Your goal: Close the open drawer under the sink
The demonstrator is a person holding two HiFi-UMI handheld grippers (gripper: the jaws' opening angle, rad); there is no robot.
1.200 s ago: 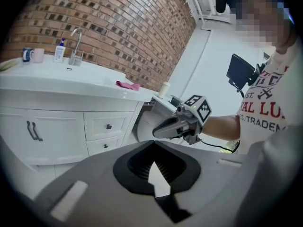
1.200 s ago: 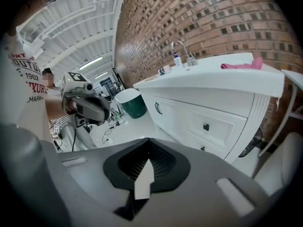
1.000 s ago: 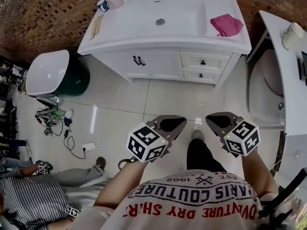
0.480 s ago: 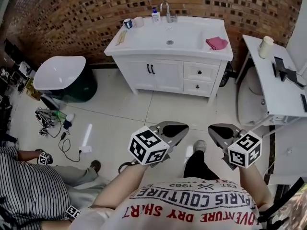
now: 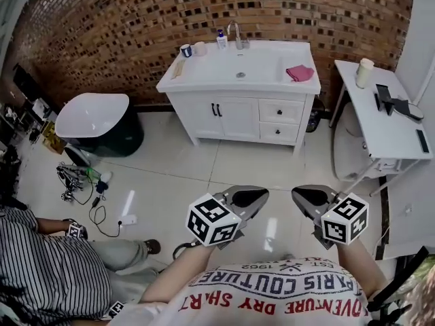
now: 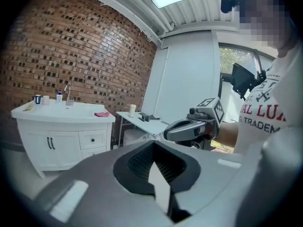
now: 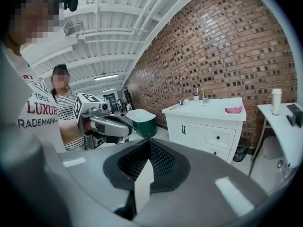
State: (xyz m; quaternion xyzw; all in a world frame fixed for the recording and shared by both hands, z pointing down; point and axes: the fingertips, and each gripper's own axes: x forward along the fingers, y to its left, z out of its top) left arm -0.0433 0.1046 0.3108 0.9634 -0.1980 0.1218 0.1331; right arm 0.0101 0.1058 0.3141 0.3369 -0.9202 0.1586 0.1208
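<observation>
The white sink cabinet [image 5: 238, 94] stands against the brick wall, far from me across the tiled floor. Its two small drawers [image 5: 282, 111] sit at the right of the double doors, and from here both look flush with the front. The cabinet also shows in the left gripper view, with its drawers [image 6: 93, 139], and in the right gripper view, with its drawers [image 7: 219, 137]. My left gripper [image 5: 255, 194] and right gripper [image 5: 302, 194] are held side by side near my chest. Both are shut and hold nothing.
A pink cloth [image 5: 299, 73], bottles and a cup lie on the sink top. A green tub with a white lid [image 5: 95, 117] stands left of the cabinet, a white side table [image 5: 380, 114] to its right. Cables [image 5: 85, 178] and a seated person in stripes [image 5: 41, 270] are at the left.
The cabinet has shrunk and moved further off in the head view as I backed away from it. Both grippers stay shut in front of my chest.
</observation>
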